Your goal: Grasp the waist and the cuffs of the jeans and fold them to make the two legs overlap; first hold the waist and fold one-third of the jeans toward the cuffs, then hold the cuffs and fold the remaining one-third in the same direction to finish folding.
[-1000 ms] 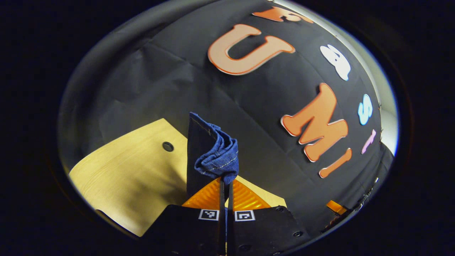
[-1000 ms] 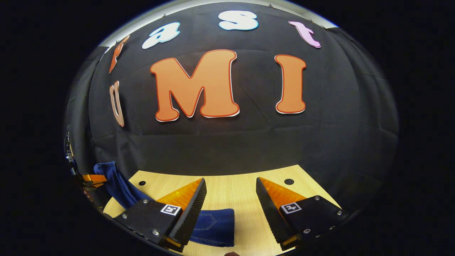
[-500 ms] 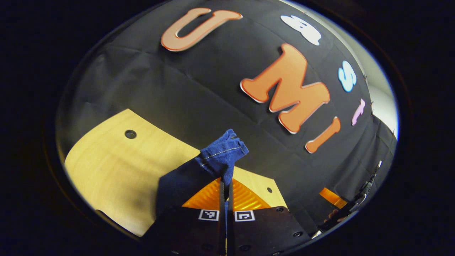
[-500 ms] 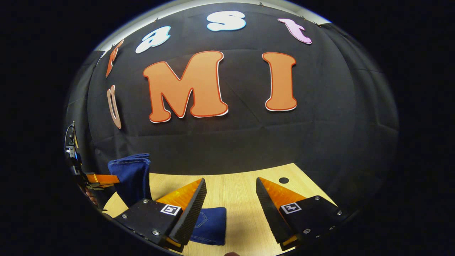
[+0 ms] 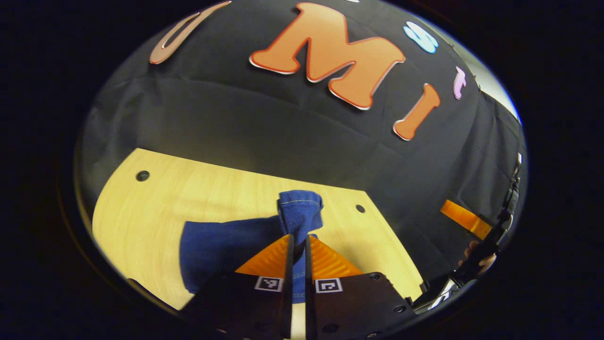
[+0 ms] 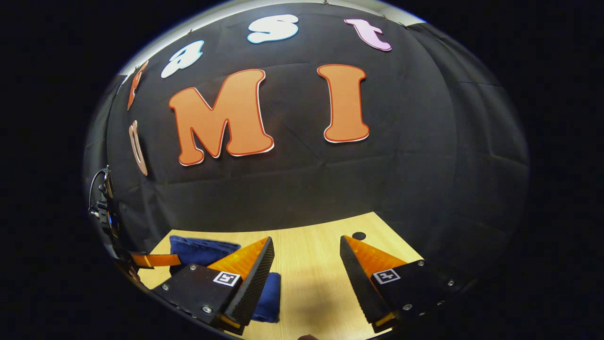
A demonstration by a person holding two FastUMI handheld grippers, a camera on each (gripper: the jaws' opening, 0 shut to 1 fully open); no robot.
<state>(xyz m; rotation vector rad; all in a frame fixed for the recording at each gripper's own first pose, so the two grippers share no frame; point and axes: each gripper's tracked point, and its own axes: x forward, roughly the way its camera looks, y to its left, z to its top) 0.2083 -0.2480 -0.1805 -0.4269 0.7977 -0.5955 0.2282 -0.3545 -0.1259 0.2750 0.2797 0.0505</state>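
In the left gripper view my left gripper is shut on a bunched hem of the dark blue jeans, which sticks up past the orange fingers. The rest of the jeans lies flat on the wooden table to the left of the fingers. In the right gripper view my right gripper stands open above the table with nothing between its fingers. The folded jeans lie behind and below its left finger. The left gripper comes in from the left, low at the jeans.
The table has small round holes near its corners. The black cloth wall stands close behind the table. The right gripper, with a hand holding it, is seen at the right edge of the left gripper view.
My left gripper has carried the held jeans end down and over toward the table, so the cloth that hung upright now lies low and folded. The right gripper stayed open and shifted slightly.
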